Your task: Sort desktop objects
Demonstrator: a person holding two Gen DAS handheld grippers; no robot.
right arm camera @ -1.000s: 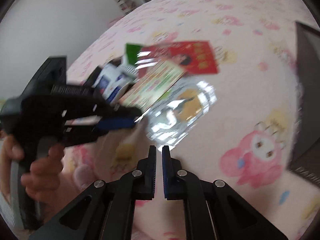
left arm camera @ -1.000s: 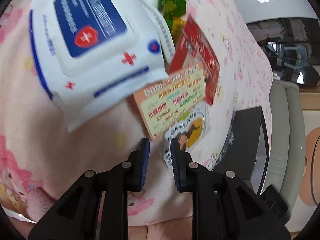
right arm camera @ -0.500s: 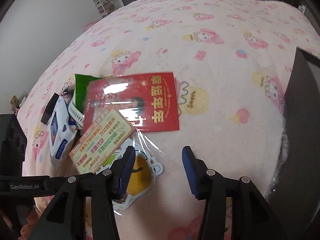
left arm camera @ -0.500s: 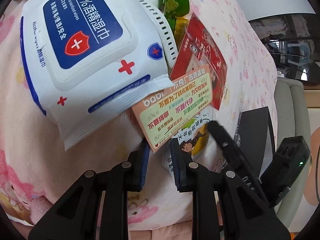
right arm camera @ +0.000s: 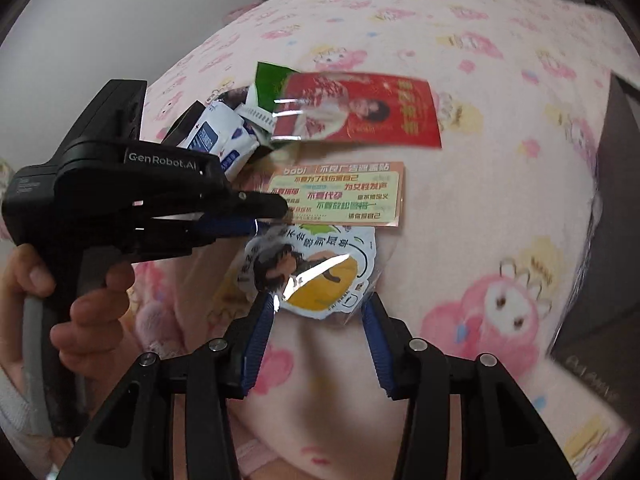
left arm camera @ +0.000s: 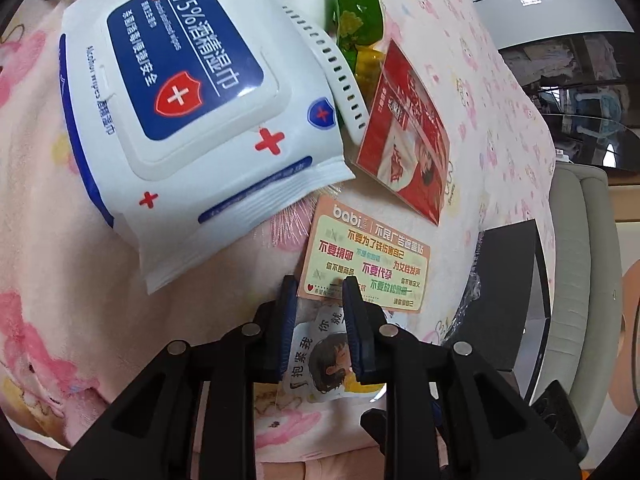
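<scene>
On the pink cartoon blanket (right arm camera: pixel 500 208) lie a white and blue wet wipes pack (left arm camera: pixel 192 92), a red card (left arm camera: pixel 408 136), a green packet (left arm camera: pixel 356 16), an orange "babi" sticker card (left arm camera: pixel 368 256) and a cartoon sticker in a clear sleeve (right arm camera: pixel 312 268). My left gripper (left arm camera: pixel 318 286) is narrowly open, its tips over the near edge of the babi card; it also shows in the right wrist view (right arm camera: pixel 272 210). My right gripper (right arm camera: pixel 318 306) is open, its fingers astride the near edge of the cartoon sticker.
A white perforated strap (left arm camera: pixel 332 68) lies between the wipes and the green packet. A dark flat box (left arm camera: pixel 504 296) in plastic wrap lies at the right edge of the blanket. A grey sofa (left arm camera: pixel 580 280) stands beyond it.
The babi card has come away from the wipes pack toward the cartoon sticker. My left gripper now sits over its near edge. My right gripper has opened and come down around the cartoon sticker.
</scene>
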